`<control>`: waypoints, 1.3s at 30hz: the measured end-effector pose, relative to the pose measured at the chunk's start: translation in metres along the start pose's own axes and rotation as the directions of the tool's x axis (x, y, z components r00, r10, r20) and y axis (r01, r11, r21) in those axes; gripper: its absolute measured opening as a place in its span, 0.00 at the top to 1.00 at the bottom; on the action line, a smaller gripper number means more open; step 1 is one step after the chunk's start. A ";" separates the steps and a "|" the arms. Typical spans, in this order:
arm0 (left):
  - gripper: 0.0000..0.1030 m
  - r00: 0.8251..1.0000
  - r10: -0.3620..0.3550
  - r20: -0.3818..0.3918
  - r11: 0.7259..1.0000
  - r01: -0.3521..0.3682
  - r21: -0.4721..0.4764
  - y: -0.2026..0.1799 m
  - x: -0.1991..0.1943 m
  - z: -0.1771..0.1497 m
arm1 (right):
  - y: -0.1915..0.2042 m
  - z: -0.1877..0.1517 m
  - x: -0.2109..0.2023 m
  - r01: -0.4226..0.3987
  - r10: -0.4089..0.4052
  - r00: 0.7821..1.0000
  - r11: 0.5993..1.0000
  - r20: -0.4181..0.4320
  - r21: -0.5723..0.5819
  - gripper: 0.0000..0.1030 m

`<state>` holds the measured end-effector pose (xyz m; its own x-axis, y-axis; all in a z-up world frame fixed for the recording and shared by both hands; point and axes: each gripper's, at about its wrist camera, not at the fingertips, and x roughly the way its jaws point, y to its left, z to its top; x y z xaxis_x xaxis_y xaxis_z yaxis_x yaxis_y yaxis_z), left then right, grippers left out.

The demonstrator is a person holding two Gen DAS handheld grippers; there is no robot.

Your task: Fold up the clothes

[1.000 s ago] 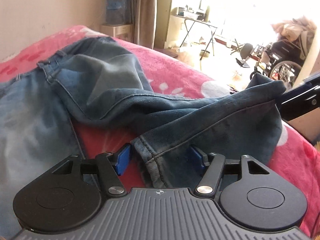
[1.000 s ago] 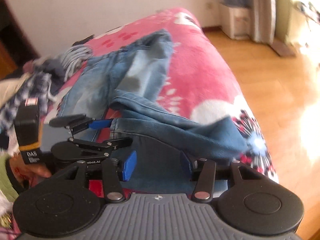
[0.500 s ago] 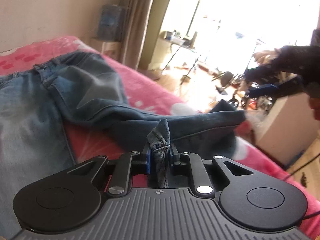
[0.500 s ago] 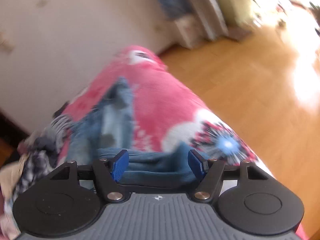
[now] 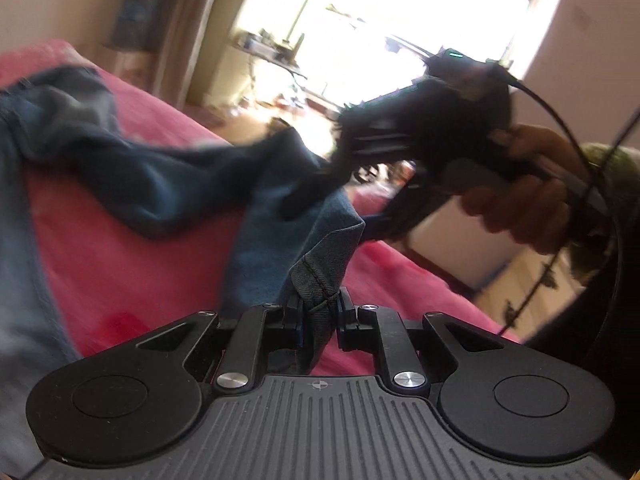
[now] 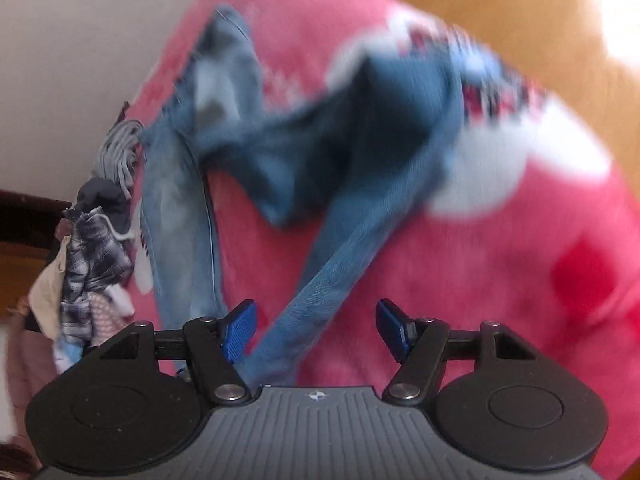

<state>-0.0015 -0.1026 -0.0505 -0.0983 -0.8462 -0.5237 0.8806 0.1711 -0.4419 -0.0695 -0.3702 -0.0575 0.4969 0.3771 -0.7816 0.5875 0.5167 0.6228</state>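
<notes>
Your left tool (image 5: 319, 314) is clenched on the hem of one jeans (image 5: 160, 184) leg. The stitched hem edge stands up between the two pads, and the denim rises from there toward the upper left. The fabric is lifted clear of the bed (image 5: 120, 272) at this end.

Your right tool (image 6: 316, 328) is released. Its blue pads (image 6: 239, 326) stand well apart. A strip of the jeans (image 6: 340, 248) runs up between them, nearer the left pad, and passes under the tool body at the bottom of the view. You cannot tell from the right wrist view whether the strip touches either pad.

In the left wrist view, the right tool (image 5: 344, 148) appears at the upper right, held in your hand (image 5: 528, 200). Its tip sits at or against the raised denim fold. Blur hides the exact contact. A cable (image 5: 580, 152) curves down from the tool's rear.

The jeans lie across the pink bed cover. The waist and the paler leg remain flat on the bed toward the wall. The darker leg is pulled up and bunched in the middle, over a white flower print on the cover.

A pile of other clothes (image 6: 92, 256) sits at the left edge of the bed, beside the paler leg. Wooden floor (image 6: 500, 4) shows beyond the bed's far edge.
</notes>
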 end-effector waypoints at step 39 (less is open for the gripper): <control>0.76 0.961 0.253 -0.115 0.956 -0.266 -0.121 0.082 0.042 0.025 | -0.006 -0.088 -0.090 0.447 -0.513 0.842 0.493 0.165 -0.746 0.37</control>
<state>0.0780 -0.1366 -0.0906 0.0745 -0.7116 -0.6986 0.8121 0.4499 -0.3717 -0.1737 -0.3396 0.0058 0.2231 -0.0744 -0.9720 0.0353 0.9970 -0.0683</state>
